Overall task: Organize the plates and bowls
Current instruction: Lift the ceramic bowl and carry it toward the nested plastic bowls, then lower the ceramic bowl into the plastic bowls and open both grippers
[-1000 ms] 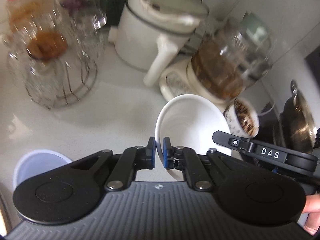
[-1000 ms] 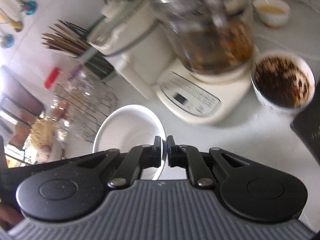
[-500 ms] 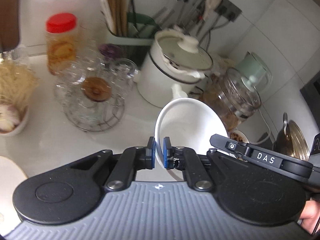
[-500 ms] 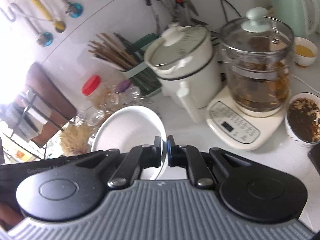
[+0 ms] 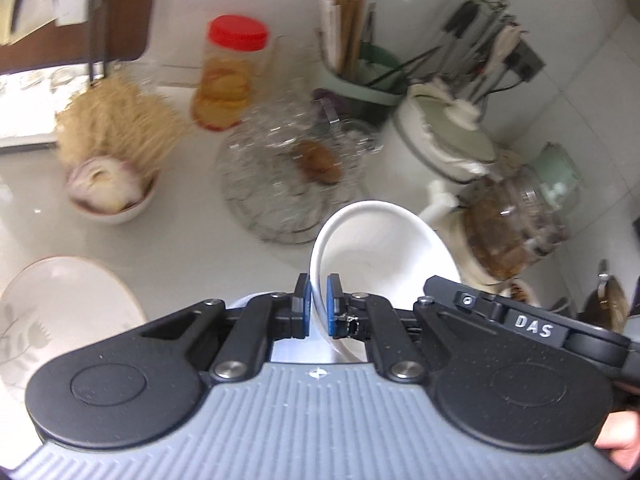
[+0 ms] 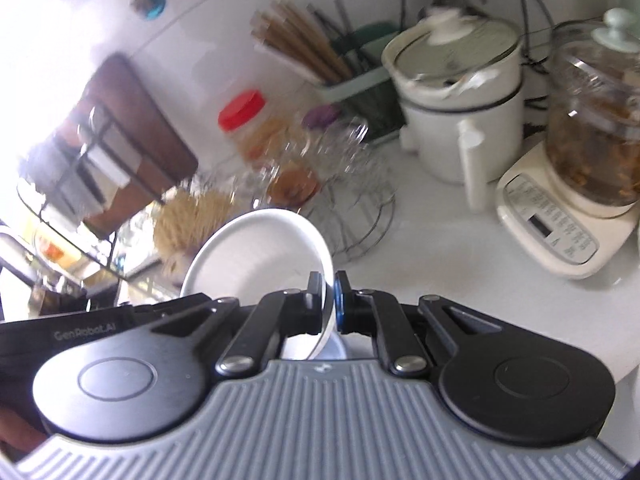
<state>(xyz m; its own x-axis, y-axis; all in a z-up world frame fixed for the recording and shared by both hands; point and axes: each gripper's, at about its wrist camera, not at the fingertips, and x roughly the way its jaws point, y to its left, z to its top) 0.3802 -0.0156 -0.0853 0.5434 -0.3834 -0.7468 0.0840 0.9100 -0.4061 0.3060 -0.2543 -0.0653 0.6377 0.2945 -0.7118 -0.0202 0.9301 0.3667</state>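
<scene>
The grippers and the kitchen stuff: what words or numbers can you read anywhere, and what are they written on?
"DAS": white letters on the black arm of the right gripper, seen from the left wrist.
"GenRobot.AI": faint letters on the black body of the left gripper, seen from the right wrist.
Control panel of the cream kettle base: print too small and blurred to read.

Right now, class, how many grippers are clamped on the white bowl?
2: the left gripper pinches the white bowl rim on one side, the right gripper the opposite rim.
</scene>
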